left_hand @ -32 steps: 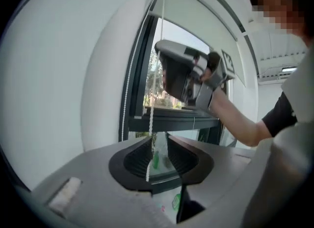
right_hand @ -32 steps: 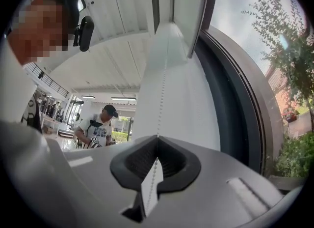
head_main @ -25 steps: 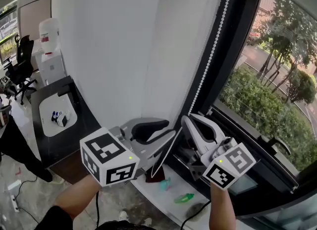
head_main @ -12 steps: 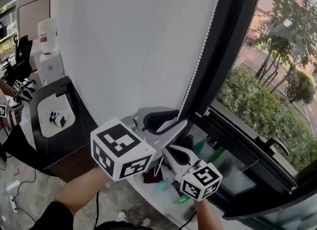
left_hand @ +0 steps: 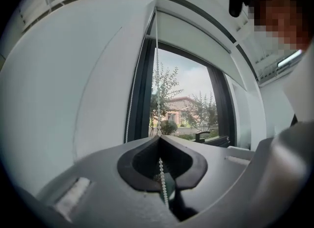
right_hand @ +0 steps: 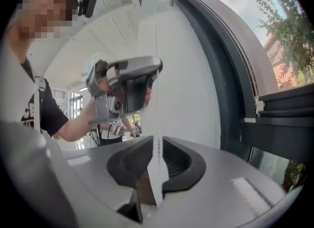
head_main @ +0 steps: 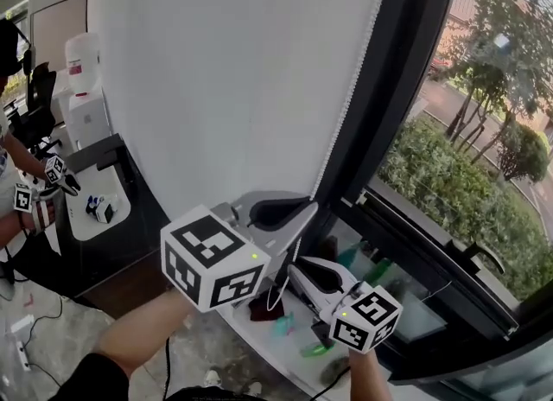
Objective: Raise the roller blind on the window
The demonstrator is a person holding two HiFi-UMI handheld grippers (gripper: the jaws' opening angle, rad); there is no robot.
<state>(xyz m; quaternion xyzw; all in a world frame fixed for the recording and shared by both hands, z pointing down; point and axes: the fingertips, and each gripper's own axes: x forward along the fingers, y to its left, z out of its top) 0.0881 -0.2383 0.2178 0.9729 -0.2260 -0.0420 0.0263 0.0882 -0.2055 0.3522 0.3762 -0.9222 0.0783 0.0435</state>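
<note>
Hand-over-hand pull: the left hand-held gripper [head_main: 292, 215] has just closed, pinching the bead chain [head_main: 346, 105]. The lower right hand-held gripper [head_main: 300, 271] has just loosened around it. Next, it likely regrips higher.

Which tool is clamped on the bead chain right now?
The left tool, the upper one: its jaws have just closed on the bead chain. The right tool, lower down, has just been opening, the chain between its parted jaws.

Nothing legible anywhere I look.
The cubes [head_main: 212, 257] on my left gripper [left_hand: 158, 137] and right gripper [right_hand: 157, 141] bear only square markers; the red label [head_main: 78, 66] on the white container [head_main: 86, 49] is too small to read.
</note>
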